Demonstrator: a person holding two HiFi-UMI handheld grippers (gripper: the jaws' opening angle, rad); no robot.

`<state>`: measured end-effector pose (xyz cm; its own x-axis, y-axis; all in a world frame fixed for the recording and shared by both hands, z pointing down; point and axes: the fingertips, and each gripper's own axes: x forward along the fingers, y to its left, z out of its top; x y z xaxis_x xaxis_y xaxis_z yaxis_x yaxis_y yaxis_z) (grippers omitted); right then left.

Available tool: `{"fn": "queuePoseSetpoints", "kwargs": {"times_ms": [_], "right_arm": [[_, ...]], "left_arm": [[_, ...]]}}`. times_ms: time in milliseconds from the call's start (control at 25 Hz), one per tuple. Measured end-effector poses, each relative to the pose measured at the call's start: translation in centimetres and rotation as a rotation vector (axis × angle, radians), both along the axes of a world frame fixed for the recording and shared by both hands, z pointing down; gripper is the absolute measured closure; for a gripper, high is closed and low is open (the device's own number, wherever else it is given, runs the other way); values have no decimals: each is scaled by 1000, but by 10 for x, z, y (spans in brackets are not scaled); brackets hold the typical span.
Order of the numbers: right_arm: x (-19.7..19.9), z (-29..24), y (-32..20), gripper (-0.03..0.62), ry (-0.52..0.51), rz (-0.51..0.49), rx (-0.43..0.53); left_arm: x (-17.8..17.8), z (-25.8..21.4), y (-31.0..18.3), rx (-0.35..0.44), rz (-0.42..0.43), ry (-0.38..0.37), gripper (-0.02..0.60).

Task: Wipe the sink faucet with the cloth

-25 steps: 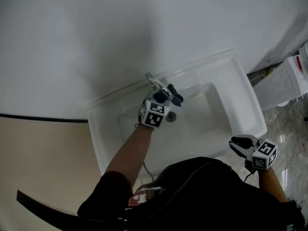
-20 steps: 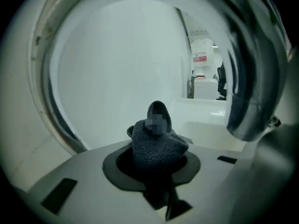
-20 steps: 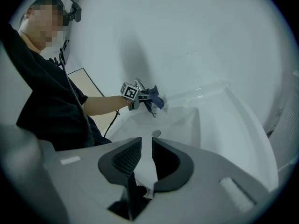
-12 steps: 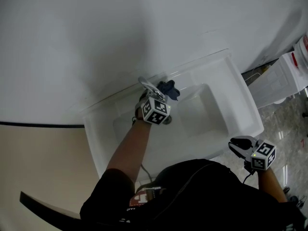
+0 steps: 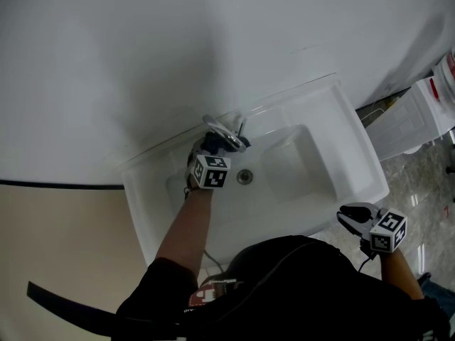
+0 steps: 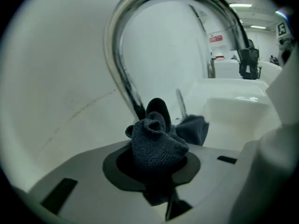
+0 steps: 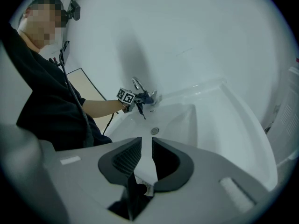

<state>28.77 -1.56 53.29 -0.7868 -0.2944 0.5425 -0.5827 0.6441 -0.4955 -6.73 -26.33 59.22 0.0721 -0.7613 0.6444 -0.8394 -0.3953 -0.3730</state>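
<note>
Left claw [image 5: 206, 151], clenched on a bunched dark blue cloth [image 6: 156, 143], holds it just beside the base of the curved chrome faucet [image 5: 225, 129] at the back rim of the white sink [image 5: 355, 148]. Right claw [image 7: 145, 146], released, its jaws narrowly parted and empty, hangs near the sink's front right corner.

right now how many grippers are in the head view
2: left gripper at the faucet, gripping the cloth; right gripper, empty, off the sink's near right corner. None hidden.

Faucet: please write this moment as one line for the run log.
left tongs: shut on cloth | cloth: by faucet base | right tongs: open, empty, near sink front edge | step: faucet wipe
</note>
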Motion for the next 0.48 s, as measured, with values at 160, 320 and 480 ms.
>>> {"fn": "queuePoseSetpoints", "kwargs": {"times_ms": [160,320,480], "right_arm": [[-13,-3,-1,531,5,-6,-9],[-23,-5,-2,531,7,-33,-7],[-24,-4,-1,531,4,-37,0]], "left_arm": [[0,3,-6,6,-15,-165,495],[0,5,-6,30,-10,-316,494],[13,9,0,36,97,-401,494]]}}
